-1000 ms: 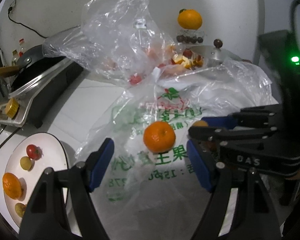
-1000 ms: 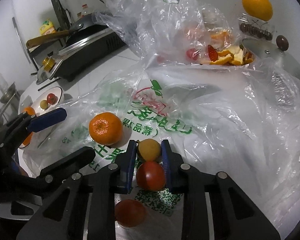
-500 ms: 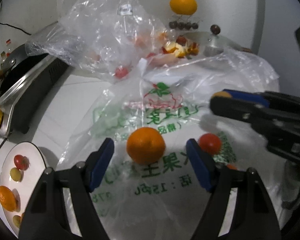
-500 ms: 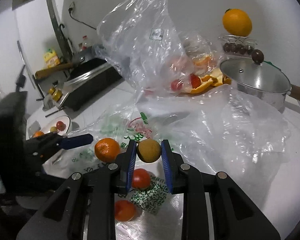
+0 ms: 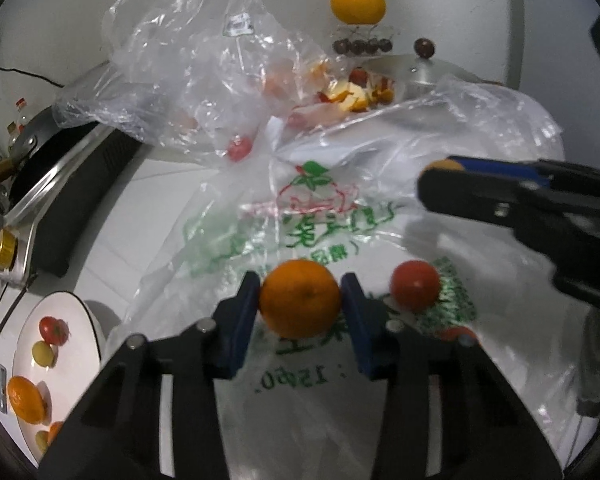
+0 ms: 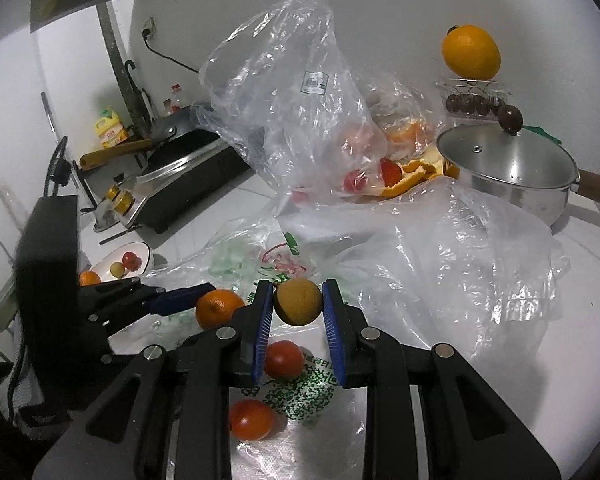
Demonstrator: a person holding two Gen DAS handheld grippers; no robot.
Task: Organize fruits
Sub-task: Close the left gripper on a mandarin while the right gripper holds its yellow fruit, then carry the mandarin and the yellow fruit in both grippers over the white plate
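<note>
Narrowed from wide, left gripper (image 5: 300, 304) closing with pads against tangerine (image 5: 300, 305) on printed plastic bag (image 5: 320, 208), right gripper (image 6: 297, 312) lifted higher, clamped on brownish-yellow fruit (image 6: 298, 301), red tomato (image 5: 415, 285) just beside, white plate (image 5: 78, 336) left

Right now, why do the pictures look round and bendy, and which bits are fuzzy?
Both views come through fisheye lenses, so edges curve and corners go black. In the left wrist view the right tongs and the plate look soft. In the right wrist view the pot lid shows glare, and the crinkly plastic bag glints.
</note>
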